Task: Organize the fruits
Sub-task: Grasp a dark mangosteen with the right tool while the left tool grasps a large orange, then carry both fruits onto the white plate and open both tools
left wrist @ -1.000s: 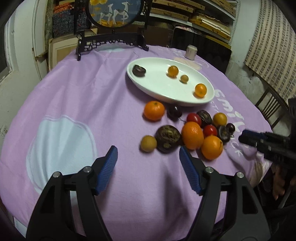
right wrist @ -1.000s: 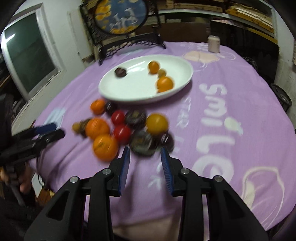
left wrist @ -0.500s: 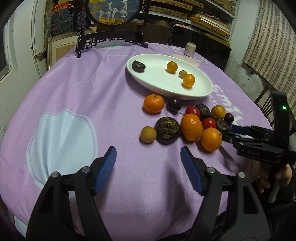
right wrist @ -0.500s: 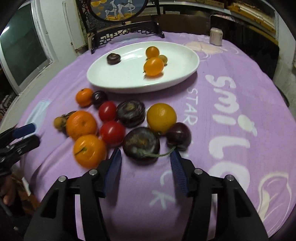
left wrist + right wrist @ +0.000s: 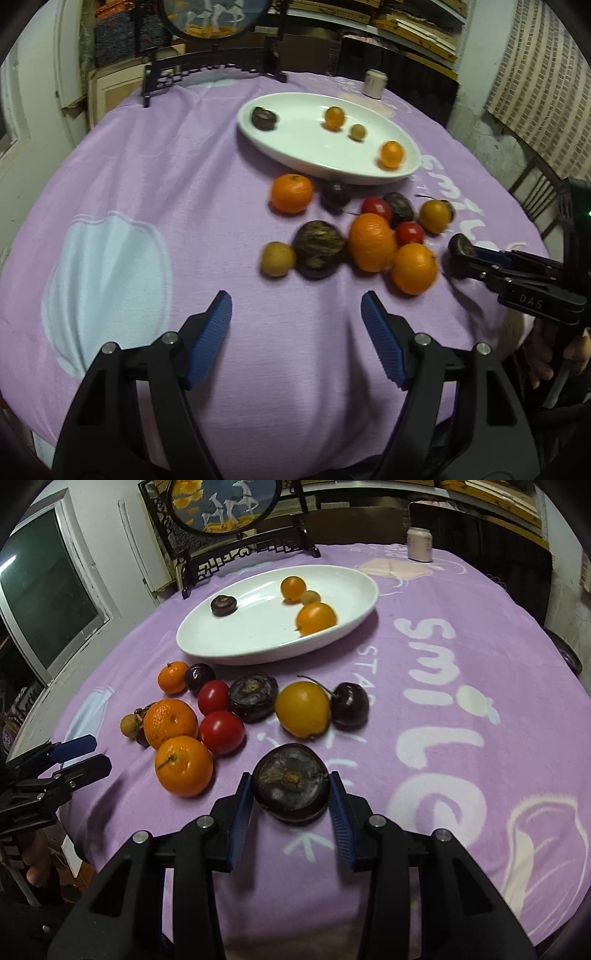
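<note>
1. Fruits lie in two groups on the counter (image 5: 480, 635), which wears a purple cloth with pale lettering; a framed round picture on a dark stand (image 5: 225, 502) and a small pale jar (image 5: 419, 544) stand at its far side.
2. White oval plate (image 5: 343, 579) sits beyond the loose pile and holds a dark wrinkled fruit (image 5: 223, 604), two orange fruits and a small tan one.
3. Right claw (image 5: 291, 805) grips a dark, flattened brown fruit (image 5: 291, 787), its blue pads (image 5: 242, 805) pressed on both sides; the fruit sits just above or on the cloth, near the pile's front edge, and I cannot tell which.
4. Left claw (image 5: 295, 332) hangs spread wide over bare cloth, holding nothing, short of the pile.
5. Loose pile, between plate and claws: three mandarins, the nearest (image 5: 183, 766) touching a red tomato (image 5: 221, 732); a second tomato (image 5: 213, 697) behind it; a dark wrinkled fruit (image 5: 253, 697); a yellow-orange fruit (image 5: 303, 709) touching a dark cherry (image 5: 350, 704).
6. Small tan fruit (image 5: 277, 258) lies at the pile's left end in the left wrist view, just beside a brown wrinkled fruit (image 5: 318, 248).
</note>
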Demonstrator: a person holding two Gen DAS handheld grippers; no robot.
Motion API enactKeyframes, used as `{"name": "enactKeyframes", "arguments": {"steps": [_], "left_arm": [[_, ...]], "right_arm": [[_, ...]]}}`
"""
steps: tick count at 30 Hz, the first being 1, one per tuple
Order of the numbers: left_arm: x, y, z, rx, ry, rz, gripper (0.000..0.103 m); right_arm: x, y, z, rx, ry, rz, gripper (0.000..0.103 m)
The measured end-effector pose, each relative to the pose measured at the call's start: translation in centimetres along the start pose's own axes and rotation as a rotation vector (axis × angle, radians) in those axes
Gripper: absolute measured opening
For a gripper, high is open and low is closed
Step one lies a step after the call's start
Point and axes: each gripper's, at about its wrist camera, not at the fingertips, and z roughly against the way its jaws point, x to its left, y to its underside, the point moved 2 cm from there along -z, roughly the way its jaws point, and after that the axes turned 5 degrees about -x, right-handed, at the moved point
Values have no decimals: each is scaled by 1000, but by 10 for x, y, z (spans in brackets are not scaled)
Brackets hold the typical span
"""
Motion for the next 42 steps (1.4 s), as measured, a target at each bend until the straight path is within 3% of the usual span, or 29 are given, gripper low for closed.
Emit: {"name": "enactKeyframes", "arguments": {"steps": [6, 8, 10, 13, 17, 21, 25, 33, 42], "left_arm": [[-36, -5, -8, 24, 106, -49, 71], [-46, -3, -20, 57, 77, -86, 49], [-50, 2, -37, 114, 30, -104, 42], [-57, -1, -46, 85, -43, -143, 43], [-63, -11, -59, 69, -63, -149, 45], [-60, -27, -71, 71, -25, -111, 44], [-62, -29, -74, 73, -36, -122, 42], [-59, -29, -40, 36, 55, -70, 42], [-60, -44, -20, -10, 90, -82, 42]], "right_arm": [[-8, 7, 6, 4, -21, -19, 41], [-10, 9, 8, 1, -32, -27, 41], [-13, 10, 13, -9, -40, -33, 41], [-13, 11, 18, -20, -51, -31, 41], [-13, 12, 16, -13, -72, -33, 41], [-14, 13, 16, -8, -77, -35, 41], [-13, 12, 19, -15, -78, -38, 41], [-5, 7, 21, -24, -78, -12, 41], [12, -20, 21, -46, -81, 37, 41]]}}
